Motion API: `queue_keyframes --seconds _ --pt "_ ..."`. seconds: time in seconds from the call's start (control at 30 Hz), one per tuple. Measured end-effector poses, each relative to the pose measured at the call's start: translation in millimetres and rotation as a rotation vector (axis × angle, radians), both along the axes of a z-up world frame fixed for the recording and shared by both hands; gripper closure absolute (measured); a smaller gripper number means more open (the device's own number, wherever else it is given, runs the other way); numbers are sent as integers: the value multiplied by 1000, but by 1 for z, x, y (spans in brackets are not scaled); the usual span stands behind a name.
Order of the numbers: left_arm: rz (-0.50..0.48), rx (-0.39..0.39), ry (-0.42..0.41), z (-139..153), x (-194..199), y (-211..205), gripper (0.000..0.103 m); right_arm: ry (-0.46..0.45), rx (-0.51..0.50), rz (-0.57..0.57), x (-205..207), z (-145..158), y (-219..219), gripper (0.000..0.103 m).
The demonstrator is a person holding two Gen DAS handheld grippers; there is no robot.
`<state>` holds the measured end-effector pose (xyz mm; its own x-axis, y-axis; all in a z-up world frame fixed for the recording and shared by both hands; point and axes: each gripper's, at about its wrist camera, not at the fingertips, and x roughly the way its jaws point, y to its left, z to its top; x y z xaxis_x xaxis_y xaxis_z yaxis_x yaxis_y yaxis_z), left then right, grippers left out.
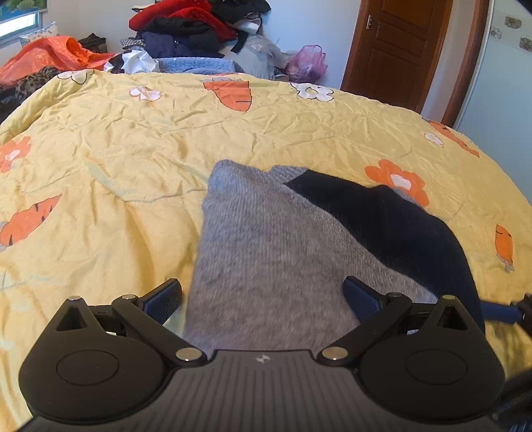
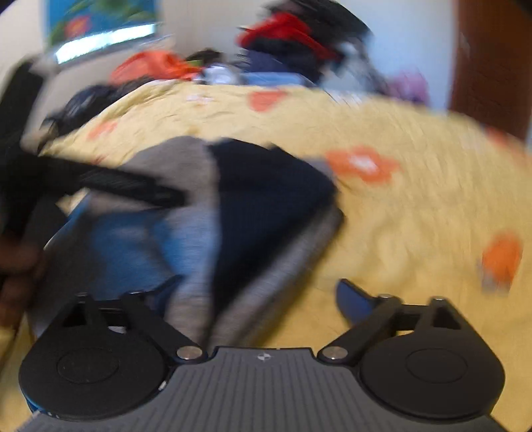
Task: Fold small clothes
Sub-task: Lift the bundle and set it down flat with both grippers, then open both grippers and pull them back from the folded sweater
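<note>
While the grey and navy knit garment (image 1: pixel 266 252) is lying spread on the yellow quilt (image 1: pixel 116 149) of the bed, the left gripper (image 1: pixel 262 295) is hovering low over its near end with its jaws standing wide and released, nothing clamped between them. The left pad is sitting just beside the garment's left edge, over the quilt, and the right pad is sitting over the grey knit; whether either pad is touching the cloth cannot be told. The grey part is running away from the camera as a long panel, and the navy part is lying across its right side, slanting toward an orange flower print on the quilt. In the blurred right wrist view, the right gripper (image 2: pixel 262 295) is also standing wide open and released, with the garment (image 2: pixel 266 199) stretching out ahead of it and reaching down between its fingers near the left one; the right finger is sitting over bare quilt (image 2: pixel 415 216). The left gripper's dark body (image 2: pixel 109 186) is showing at the left of that view, over the grey cloth. Beyond the bed's far edge, a pile of clothes (image 1: pixel 196 30) in red, black and navy is standing, with an orange bag (image 1: pixel 50 56) to its left and a brown door (image 1: pixel 399 46) to its right.
</note>
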<state>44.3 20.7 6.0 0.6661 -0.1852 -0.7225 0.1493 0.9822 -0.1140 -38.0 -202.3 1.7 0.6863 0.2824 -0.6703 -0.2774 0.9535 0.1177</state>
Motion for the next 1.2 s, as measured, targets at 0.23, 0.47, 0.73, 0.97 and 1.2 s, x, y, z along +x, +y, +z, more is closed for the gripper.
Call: queue_keyframes --seconds 0.23,0.47,0.73,0.97,1.2 --pt "4 3 -11 6 -19 6 0 -145 -83 53 -47 34 31 21" --pt "2 25 -53 12 -50 19 0 -93 -100 -6 -51 11 32 16" --pt "35 59 -82 9 -103 63 0 -47 12 -318 -94 7 -32 0" --pt "62 129 -94 -2 -137 84 0 -48 -66 -328 -117 -10 1 0" --pt "70 95 -99 -3 -184 76 0 -75 -63 -305 -162 2 35 0"
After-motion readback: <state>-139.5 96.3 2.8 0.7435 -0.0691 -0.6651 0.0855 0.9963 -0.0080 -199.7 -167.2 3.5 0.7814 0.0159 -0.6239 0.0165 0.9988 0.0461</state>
